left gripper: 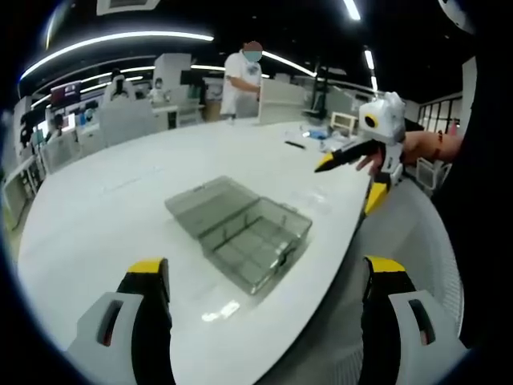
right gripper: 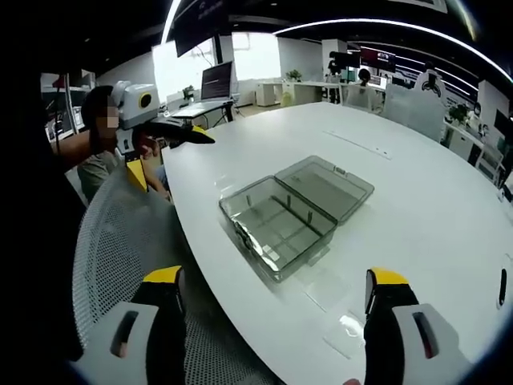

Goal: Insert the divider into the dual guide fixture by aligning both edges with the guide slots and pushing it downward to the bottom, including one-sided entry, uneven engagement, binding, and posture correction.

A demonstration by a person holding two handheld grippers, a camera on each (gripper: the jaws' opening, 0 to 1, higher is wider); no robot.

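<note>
A clear grey plastic box (left gripper: 240, 228) lies on the white table (left gripper: 120, 200) with its lid folded flat open. Thin clear partitions stand inside its tray; I cannot make out a loose divider. My left gripper (left gripper: 267, 269) is open, held low in front of the box and holding nothing. The right gripper (left gripper: 353, 172), held by a hand, hangs open over the table's edge. In the right gripper view the same box (right gripper: 288, 212) sits ahead of my open, unladen right gripper (right gripper: 276, 281). There the left gripper (right gripper: 168, 152) is open, up at the left.
A white mesh chair (left gripper: 425, 233) (right gripper: 112, 233) stands at the table's curved edge, beside the box. A person (left gripper: 247, 76) stands at the far end of the table, near small items (left gripper: 309, 136). A laptop (right gripper: 216, 80) sits on a far desk.
</note>
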